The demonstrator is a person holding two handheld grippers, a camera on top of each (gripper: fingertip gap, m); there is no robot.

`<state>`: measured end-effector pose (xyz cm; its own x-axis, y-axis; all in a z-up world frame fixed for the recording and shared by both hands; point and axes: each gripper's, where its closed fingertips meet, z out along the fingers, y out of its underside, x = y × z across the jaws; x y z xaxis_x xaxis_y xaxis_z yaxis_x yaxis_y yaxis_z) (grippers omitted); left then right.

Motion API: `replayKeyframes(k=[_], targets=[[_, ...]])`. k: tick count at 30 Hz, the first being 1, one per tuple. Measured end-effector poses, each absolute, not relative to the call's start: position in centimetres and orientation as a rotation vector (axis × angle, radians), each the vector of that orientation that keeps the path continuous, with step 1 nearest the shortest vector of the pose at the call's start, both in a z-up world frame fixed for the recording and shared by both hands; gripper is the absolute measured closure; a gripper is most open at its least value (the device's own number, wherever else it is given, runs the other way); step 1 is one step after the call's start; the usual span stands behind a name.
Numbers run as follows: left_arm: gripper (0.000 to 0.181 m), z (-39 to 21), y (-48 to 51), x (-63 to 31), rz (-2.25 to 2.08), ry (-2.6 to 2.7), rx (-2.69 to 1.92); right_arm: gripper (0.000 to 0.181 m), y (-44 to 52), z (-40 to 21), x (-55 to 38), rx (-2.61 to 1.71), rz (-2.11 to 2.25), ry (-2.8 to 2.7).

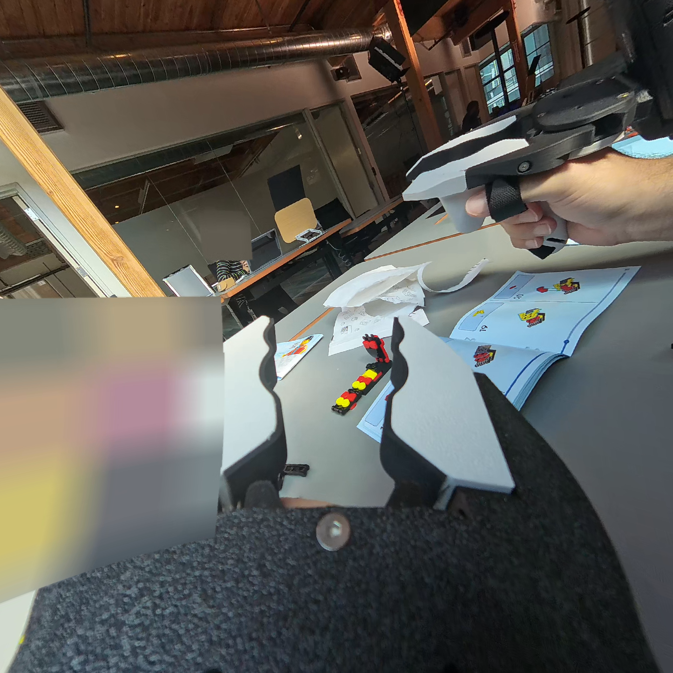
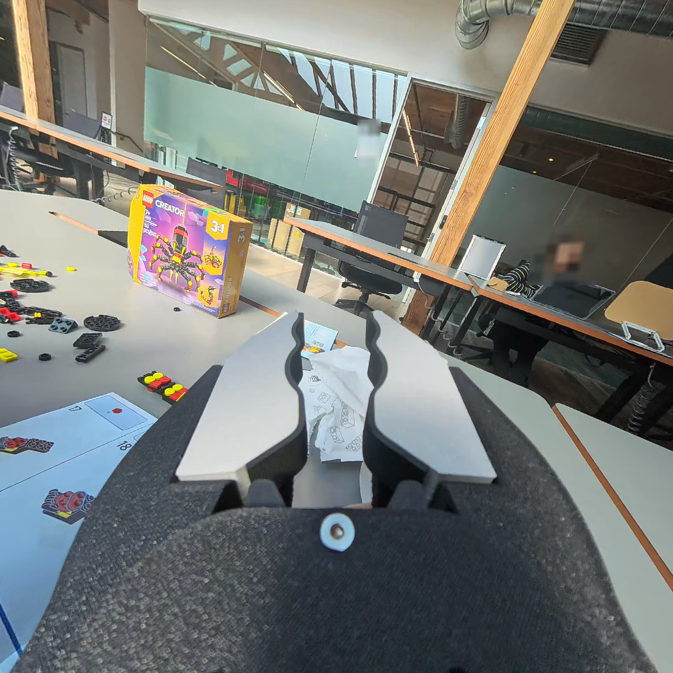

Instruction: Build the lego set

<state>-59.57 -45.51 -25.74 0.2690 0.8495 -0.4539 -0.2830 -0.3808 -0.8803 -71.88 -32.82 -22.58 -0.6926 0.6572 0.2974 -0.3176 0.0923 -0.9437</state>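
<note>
Partway through, by the look of it: one long sub-assembly (image 1: 360,384) lies finished on the grey bench (image 1: 327,448), a black strip topped with alternating yellow and red round pieces that curls up into a red and black end. It sits just beside the open instruction booklet (image 1: 539,309), whose pages show small red and black sub-builds. The left hand-held gripper (image 1: 333,382) hovers above the strip with its two fingers apart and nothing between them; a single small black piece (image 1: 296,469) lies on the bench near its base. The right hand-held gripper (image 2: 335,386) also has its fingers apart and empty, held over crumpled white paper bags (image 2: 338,404). In the right wrist view, many loose pieces (image 2: 54,324), black, red and yellow, are scattered on the bench well apart from the strip. The yellow and purple set box (image 2: 189,251) stands upright behind them, picturing a many-legged spider model. Judging from that, most of the building is not yet done.
</note>
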Motion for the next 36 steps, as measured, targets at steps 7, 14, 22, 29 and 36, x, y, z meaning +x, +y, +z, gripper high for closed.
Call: replayKeyframes(k=[7,14,22,29,36], targets=[[0.120,-25.9,-45.5,-59.6,1.345,-0.556,-1.493,0.150,-33.1,-22.9,-72.0,-0.334,1.687,-1.654],[0.121,-26.0,-45.6,-59.6,1.345,-0.556,-1.507,0.150,-32.9,-22.5,-72.0,-0.374,1.720,-1.641],[0.122,-25.7,-45.5,-59.3,1.353,-0.547,-1.500,0.166,-31.1,-16.5,-56.2,0.690,2.847,-2.051],[0.122,-25.6,-45.6,-59.3,1.355,-0.556,-1.490,0.155,-30.9,-15.0,-64.1,-0.058,2.871,-1.635],[0.122,-25.6,-45.5,-59.5,1.350,-0.559,-1.492,0.154,-32.2,-20.9,-71.9,-0.492,1.878,-1.616]])
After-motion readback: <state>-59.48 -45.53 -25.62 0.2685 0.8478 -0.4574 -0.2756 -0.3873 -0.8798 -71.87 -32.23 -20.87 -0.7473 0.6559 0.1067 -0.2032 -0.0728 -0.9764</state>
